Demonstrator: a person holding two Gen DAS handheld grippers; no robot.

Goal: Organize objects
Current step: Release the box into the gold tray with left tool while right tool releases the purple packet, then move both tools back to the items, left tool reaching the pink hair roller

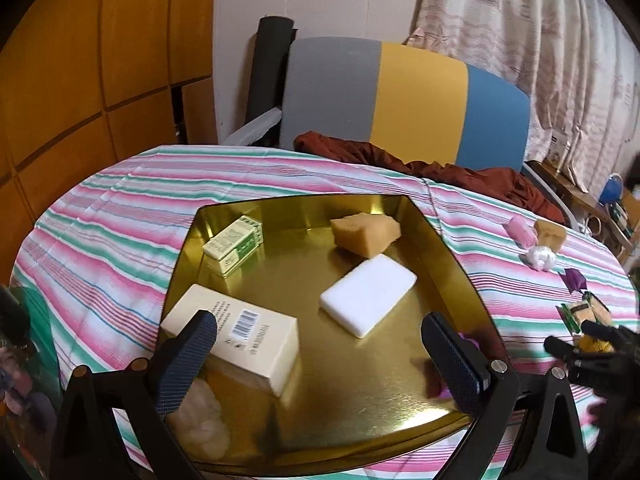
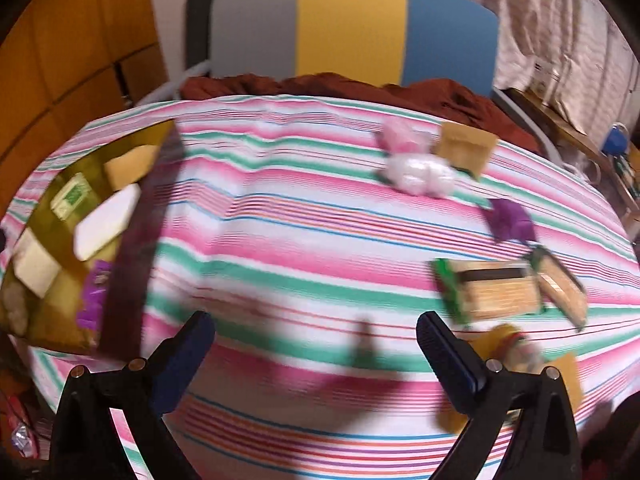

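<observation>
A gold tray [image 1: 304,199] on the striped cloth holds a green box [image 1: 234,246], a tan sponge [image 1: 366,234], a white block [image 1: 368,294], a cream barcode box [image 1: 240,340] and a purple wrapper [image 1: 468,340]. My left gripper [image 1: 320,360] hangs open over the tray's near part, nothing between its fingers. The right wrist view is blurred. There my right gripper [image 2: 318,356] stands wide open and empty above bare cloth, with the tray [image 2: 132,264] to its left. Loose snack packets [image 2: 496,288], a purple wrapper [image 2: 512,220] and a yellow item [image 2: 508,340] lie to its right.
Farther back on the cloth lie a pink item [image 2: 400,138], a white crumpled bag [image 2: 420,174] and a tan sponge [image 2: 466,148]. A chair [image 1: 400,96] with a rust-red cloth [image 1: 440,172] stands behind the table. A white crumpled lump [image 1: 200,412] sits in the tray's near corner.
</observation>
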